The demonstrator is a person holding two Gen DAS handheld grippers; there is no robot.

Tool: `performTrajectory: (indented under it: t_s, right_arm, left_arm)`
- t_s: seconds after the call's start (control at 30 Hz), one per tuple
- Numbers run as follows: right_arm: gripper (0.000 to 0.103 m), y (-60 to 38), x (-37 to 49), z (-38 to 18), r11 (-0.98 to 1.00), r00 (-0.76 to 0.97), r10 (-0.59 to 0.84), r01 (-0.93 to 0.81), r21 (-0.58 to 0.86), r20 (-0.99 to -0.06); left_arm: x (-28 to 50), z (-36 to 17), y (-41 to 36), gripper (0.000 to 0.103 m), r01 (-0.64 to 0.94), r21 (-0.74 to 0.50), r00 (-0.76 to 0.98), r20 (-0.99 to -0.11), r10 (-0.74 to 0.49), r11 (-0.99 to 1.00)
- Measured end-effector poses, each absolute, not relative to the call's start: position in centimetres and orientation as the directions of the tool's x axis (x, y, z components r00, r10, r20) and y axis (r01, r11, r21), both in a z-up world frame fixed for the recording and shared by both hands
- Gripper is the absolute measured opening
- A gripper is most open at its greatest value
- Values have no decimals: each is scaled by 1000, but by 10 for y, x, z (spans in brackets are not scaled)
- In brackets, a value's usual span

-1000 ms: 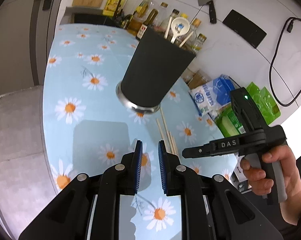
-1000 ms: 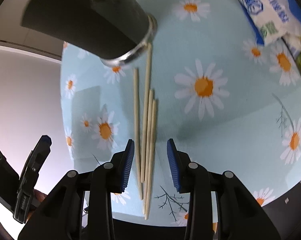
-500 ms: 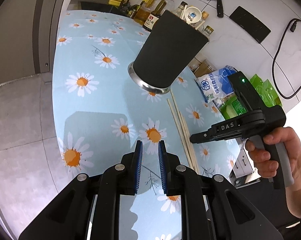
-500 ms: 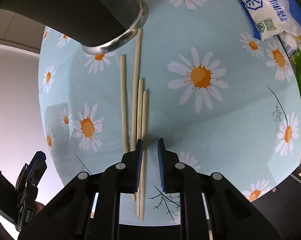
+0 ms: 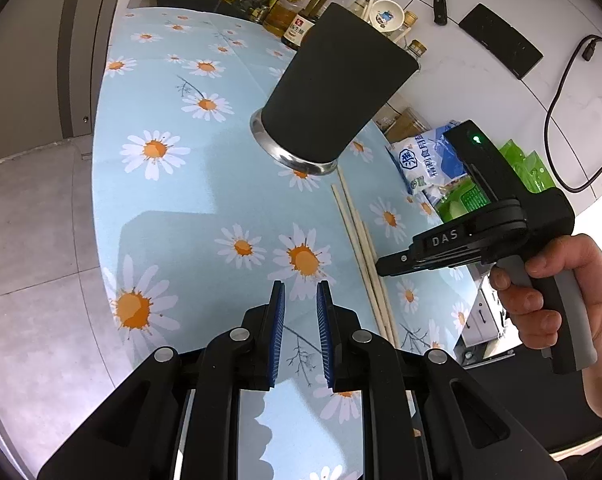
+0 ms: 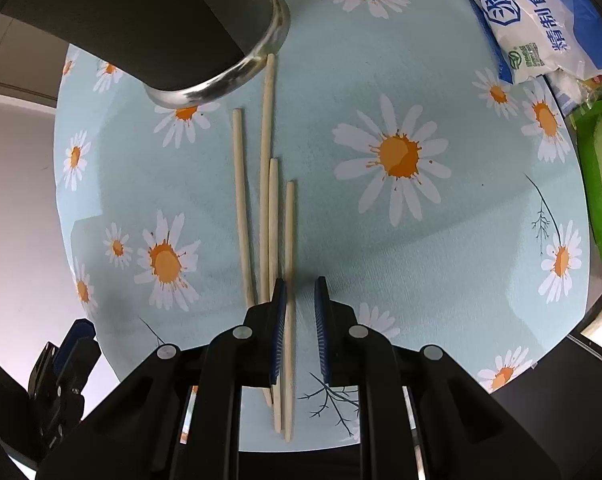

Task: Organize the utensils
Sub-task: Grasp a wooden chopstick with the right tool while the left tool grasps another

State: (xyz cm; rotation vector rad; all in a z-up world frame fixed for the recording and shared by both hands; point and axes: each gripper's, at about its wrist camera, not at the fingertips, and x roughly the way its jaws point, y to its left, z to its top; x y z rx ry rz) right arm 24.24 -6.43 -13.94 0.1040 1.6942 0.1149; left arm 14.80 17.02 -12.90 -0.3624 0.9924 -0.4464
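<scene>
**Four chopsticks loose beside holder**

We count four smooth pale wooden chopsticks (image 6: 267,200) lying near-parallel at frame centre on the daisy-print tablecloth (image 6: 441,272), the longest touching the steel-rimmed base of the matte black holder (image 6: 173,28) at upper left. The right gripper (image 6: 300,308) straddles the rightmost stick, pads narrowly apart, unclamped. The left gripper (image 5: 300,312) is narrowly parted, empty. One salt bag (image 6: 541,20) sits upper right.

My tablecloth (image 6: 381,240) was pale blue with white daisies, orange-centred. At twelve o'clock stood the matte black holder (image 5: 337,92) with its silver base ring. The chopsticks (image 6: 267,200) were pale wood. My right gripper (image 6: 300,312) was black with blue pads.
</scene>
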Motion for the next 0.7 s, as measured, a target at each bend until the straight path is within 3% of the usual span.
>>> performTrajectory:
  t_s: [0.13, 0.2, 0.33, 0.7]
  right_arm:
    - [16, -51, 240, -137, 996, -119, 81, -32, 85, -990]
    - [9, -47, 240, -138, 998, -115, 51, -37, 56, -992]
    - [6, -44, 242, -138, 997, -125, 57, -48, 63, -991]
    - [5, -76, 246, -141, 966, -152, 193, -141, 215, -969]
  left_arm:
    - [153, -131, 165, 15, 190, -489, 461, -721, -517, 851]
    - [155, -131, 161, 15, 195, -482, 459, -725, -514, 854]
    - [156, -130, 155, 15, 189, -477, 459, -730, -507, 858]
    - [168, -128, 126, 15, 131, -417, 460, -778, -428, 899]
